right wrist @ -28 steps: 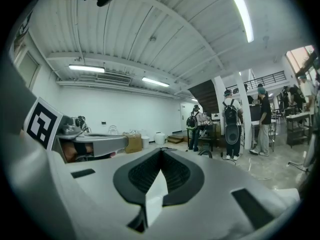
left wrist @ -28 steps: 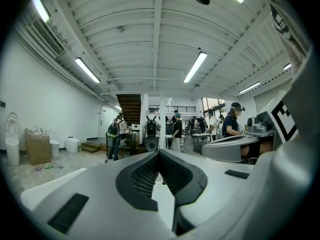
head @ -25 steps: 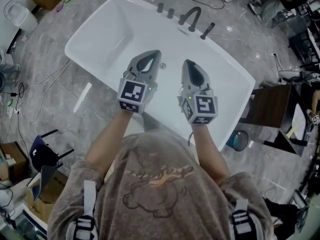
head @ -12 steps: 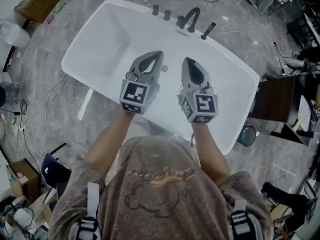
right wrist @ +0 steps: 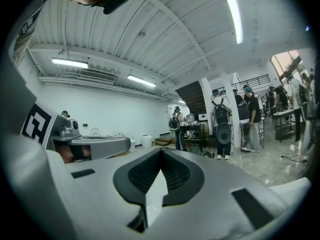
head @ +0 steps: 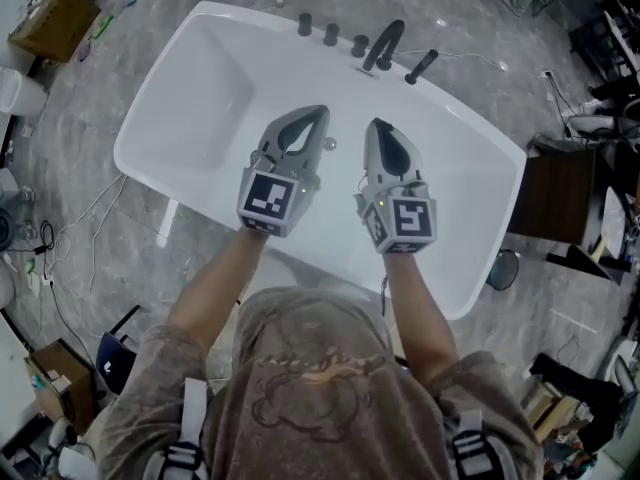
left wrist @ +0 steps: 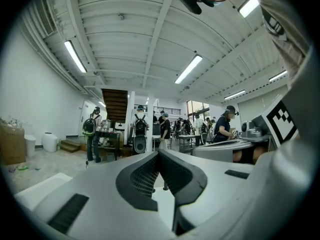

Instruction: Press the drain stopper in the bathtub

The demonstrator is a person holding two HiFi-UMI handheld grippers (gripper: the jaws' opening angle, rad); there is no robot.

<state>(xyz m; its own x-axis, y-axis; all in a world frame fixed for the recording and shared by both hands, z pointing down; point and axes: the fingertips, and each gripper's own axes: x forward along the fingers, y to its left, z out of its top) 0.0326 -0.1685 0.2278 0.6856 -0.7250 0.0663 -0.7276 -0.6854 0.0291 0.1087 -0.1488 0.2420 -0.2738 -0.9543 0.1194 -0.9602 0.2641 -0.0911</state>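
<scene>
Stopper barely visible, just beside left gripper tip. Right gripper alongside. Both 2 clenched, empty, above bathtub; faucet beyond.

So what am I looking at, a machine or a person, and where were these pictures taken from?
A person, not a machine, holds a grey two-jawed tool in each hand. The downward picture comes from a camera on the person's head. The other two come from cameras riding on each tool, looking along its jaws. Below is a white rounded bathtub with a dark curved faucet at its far rim and a small round metal drain stopper on its floor, by the tip of the left tool. That tool and the right tool both have their jaws shut and hold nothing.
</scene>
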